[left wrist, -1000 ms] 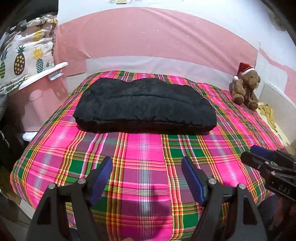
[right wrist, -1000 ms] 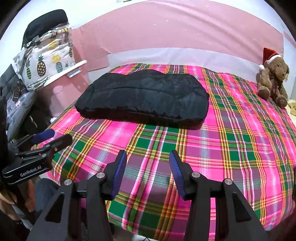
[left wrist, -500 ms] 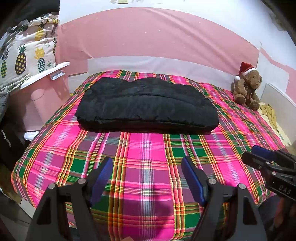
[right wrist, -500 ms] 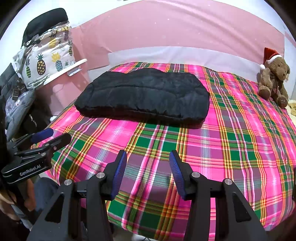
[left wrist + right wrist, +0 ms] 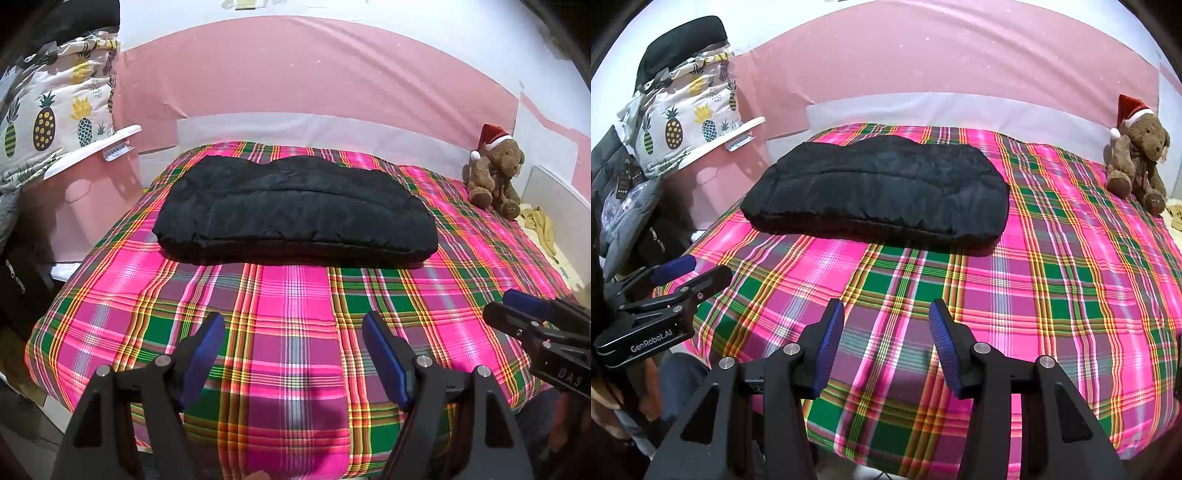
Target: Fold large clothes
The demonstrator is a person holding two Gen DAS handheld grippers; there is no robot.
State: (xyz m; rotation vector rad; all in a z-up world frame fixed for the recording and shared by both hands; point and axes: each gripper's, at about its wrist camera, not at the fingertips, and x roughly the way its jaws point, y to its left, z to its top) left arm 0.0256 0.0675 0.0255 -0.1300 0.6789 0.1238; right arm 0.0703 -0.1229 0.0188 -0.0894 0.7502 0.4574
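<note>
A black padded garment (image 5: 291, 210) (image 5: 879, 188) lies folded into a thick flat bundle on the far half of the plaid bed (image 5: 295, 314) (image 5: 1052, 277). My left gripper (image 5: 293, 334) hovers open over the bed's near edge, well short of the garment, with nothing between its blue pads. My right gripper (image 5: 886, 321) is open too, also over the near edge and apart from the garment. Each gripper shows at the side of the other's view: the right gripper (image 5: 517, 310) and the left gripper (image 5: 694, 269).
A teddy bear in a Santa hat (image 5: 495, 170) (image 5: 1137, 155) sits at the bed's far right corner. A pink bin (image 5: 88, 192) with pineapple-print bedding (image 5: 55, 114) stands left of the bed. A pink wall (image 5: 295, 81) backs it.
</note>
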